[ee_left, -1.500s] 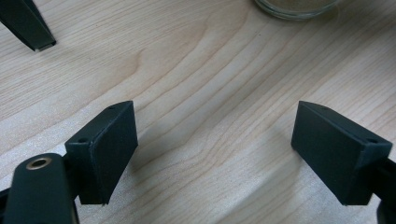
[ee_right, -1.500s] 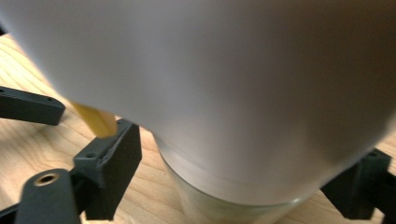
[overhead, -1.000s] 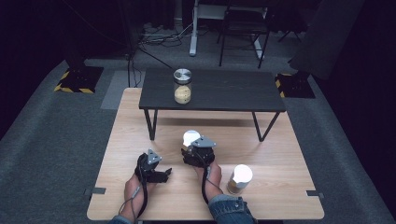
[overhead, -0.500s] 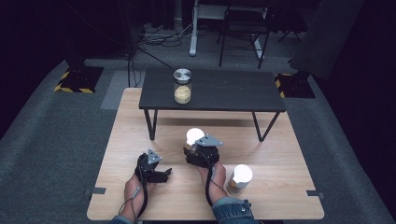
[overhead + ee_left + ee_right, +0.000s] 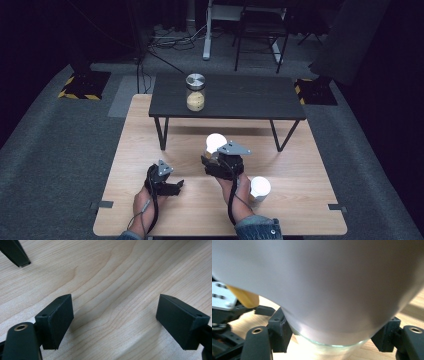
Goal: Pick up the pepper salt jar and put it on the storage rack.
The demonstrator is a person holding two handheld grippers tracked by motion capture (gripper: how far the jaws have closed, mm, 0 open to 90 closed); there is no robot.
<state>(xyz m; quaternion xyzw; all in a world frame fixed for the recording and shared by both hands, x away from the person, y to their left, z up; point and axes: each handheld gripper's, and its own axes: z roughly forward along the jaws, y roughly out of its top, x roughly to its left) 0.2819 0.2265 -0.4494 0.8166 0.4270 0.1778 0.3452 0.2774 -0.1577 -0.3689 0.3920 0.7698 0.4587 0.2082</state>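
Right gripper [image 5: 214, 159] — jaws clamping a white-lidded glass jar [image 5: 215, 143], lifting it above the light wooden tabletop [image 5: 300, 170], mid-table, in front of the black low bench [image 5: 240, 97]. Left gripper [image 5: 172, 186] — jaws standing wide apart w/ nothing between, resting on the wood. White paper cup [image 5: 259, 188] sitting just right of the right forearm. Metal-lidded glass jar w/ yellow contents [image 5: 195, 93] standing on the bench.
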